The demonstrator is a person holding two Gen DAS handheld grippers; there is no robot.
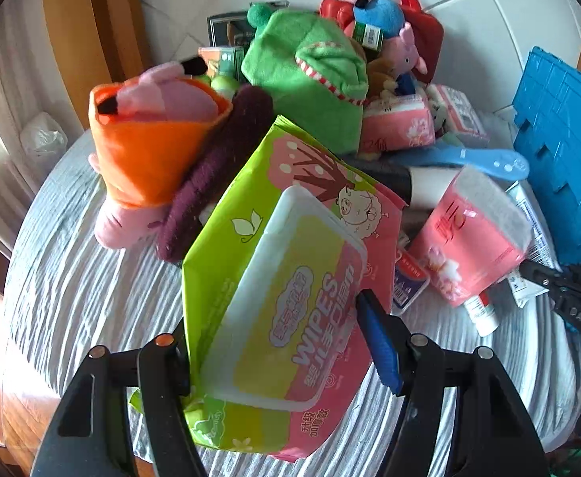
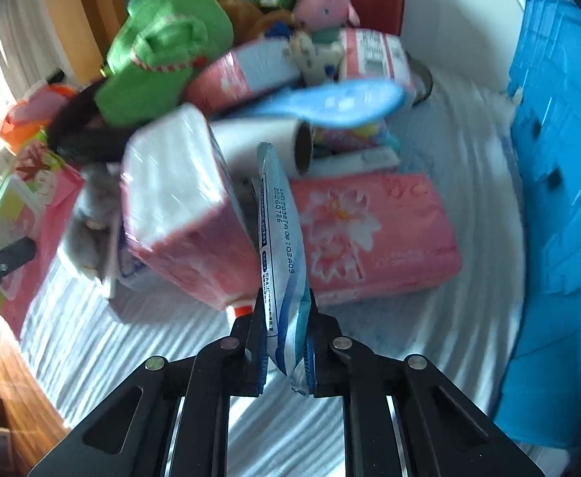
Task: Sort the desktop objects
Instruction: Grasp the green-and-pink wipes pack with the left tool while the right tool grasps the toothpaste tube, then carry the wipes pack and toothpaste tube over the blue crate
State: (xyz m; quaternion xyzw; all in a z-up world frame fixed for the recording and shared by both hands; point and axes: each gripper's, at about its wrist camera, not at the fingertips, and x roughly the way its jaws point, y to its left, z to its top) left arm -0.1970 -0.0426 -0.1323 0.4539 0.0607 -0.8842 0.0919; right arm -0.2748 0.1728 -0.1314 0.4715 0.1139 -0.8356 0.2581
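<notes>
Green-pink wipes pack [image 1: 274, 278] tilted, lifted; blue-white sachet [image 2: 280, 262] upright, edge-on.

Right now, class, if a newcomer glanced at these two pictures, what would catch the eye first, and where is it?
First, the green and pink wipes pack, clamped in the left tool and filling the middle of the left wrist view. Next, the thin blue and white packet pinched upright in the right tool, above the grey striped cloth. Behind both rises a heap of plush toys and pink tissue packs, with a blue crate at the right edge.
</notes>
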